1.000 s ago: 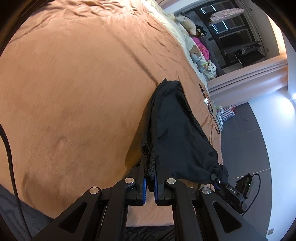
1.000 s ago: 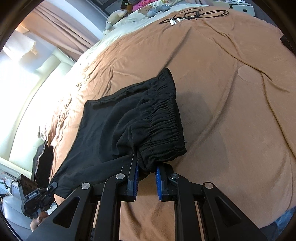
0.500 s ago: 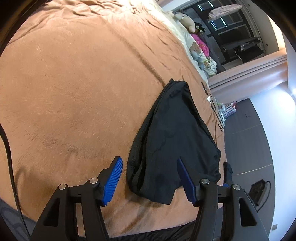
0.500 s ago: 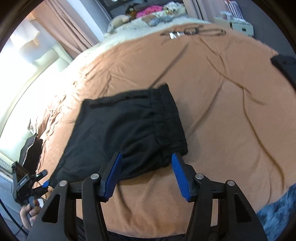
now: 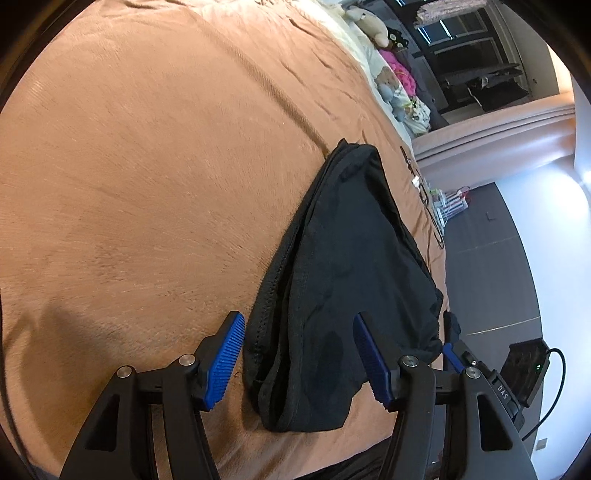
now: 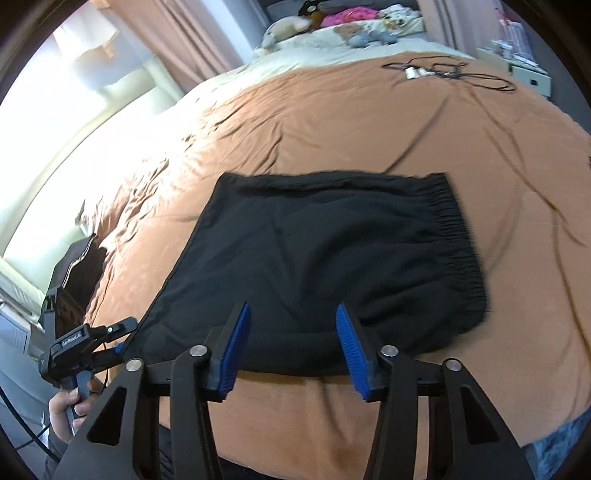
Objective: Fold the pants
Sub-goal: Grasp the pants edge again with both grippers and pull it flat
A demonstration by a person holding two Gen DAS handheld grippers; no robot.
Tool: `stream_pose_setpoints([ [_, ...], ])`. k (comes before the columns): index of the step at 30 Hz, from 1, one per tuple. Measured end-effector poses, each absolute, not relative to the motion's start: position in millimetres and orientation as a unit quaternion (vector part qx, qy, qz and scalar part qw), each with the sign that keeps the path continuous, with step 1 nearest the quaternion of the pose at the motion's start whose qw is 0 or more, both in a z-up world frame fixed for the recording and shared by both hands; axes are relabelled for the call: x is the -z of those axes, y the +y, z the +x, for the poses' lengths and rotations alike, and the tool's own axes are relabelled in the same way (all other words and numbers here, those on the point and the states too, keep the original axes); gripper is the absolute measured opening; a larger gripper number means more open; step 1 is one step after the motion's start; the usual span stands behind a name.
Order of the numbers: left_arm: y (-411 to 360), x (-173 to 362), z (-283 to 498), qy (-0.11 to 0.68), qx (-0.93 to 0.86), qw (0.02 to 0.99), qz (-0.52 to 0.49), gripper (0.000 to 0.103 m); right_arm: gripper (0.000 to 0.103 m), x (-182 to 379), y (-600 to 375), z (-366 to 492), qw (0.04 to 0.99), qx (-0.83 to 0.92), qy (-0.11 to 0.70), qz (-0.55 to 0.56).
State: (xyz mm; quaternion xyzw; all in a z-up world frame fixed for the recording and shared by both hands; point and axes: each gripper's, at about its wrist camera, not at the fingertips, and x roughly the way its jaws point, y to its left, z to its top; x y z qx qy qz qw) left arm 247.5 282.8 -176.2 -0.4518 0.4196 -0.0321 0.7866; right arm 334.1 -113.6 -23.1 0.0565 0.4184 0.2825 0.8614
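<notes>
**Pants folded on bed, both grippers open**

Black pants (image 6: pixel 332 266) lying flat as a folded, roughly square bundle on the brown blanket (image 6: pixel 369 129), near the bed's front edge. Elastic waistband (image 6: pixel 461 240) along the right side in the right wrist view; stacked layered edges on the bundle's left side in the left wrist view.

Right gripper (image 6: pixel 291 339) poised just above the near edge of the pants, pointing across the bed, blue pads spread wide, gripping nothing. Left gripper (image 5: pixel 299 356) likewise spread wide over the near end of the pants (image 5: pixel 351 266), aimed along the bundle's length, one pad over bare blanket (image 5: pixel 147 166), the other over black cloth; nothing between the pads. Touching the cloth or not: cannot tell.

Left hand (image 6: pixel 70 410) wrapped round the left gripper's handle, low at the bed's left corner in the right wrist view.

Farther off: cables (image 6: pixel 447 72) on the blanket, stuffed toys (image 6: pixel 284 29) at the head of the bed, curtains (image 6: pixel 177 33) beside the bright window.
</notes>
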Motion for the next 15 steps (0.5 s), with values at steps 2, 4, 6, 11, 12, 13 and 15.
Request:
stream_pose_setpoints([
  [2,282.4,177.4,247.9,0.421,0.034,0.784,-0.454,0.063,0.039,26.6,-103.7,336.5,0.856,-0.290,0.424,0.051],
  [4,281.0,178.2,246.9,0.424,0.036,0.782,-0.456,0.063,0.037,31.2,-93.0,340.2,0.850,-0.299,0.430,0.047],
  [6,279.1,178.1,246.0,0.426,0.039,0.781,-0.455,0.063,0.037,36.4,-81.5,345.1,0.846,-0.306,0.436,0.042],
  [11,275.0,177.6,241.6,0.427,0.044,0.780,-0.455,0.062,0.028,56.1,-64.5,348.6,0.831,-0.313,0.459,0.025],
  [12,274.2,177.4,241.3,0.427,0.043,0.781,-0.453,0.062,0.027,61.4,-62.7,347.3,0.827,-0.312,0.467,0.019],
  [13,273.7,177.5,241.0,0.427,0.042,0.782,-0.452,0.062,0.026,66.4,-62.2,344.8,0.824,-0.310,0.474,0.012],
  [15,274.3,178.0,241.2,0.428,0.042,0.781,-0.453,0.062,0.026,75.6,-61.1,341.0,0.815,-0.305,0.493,-0.001],
])
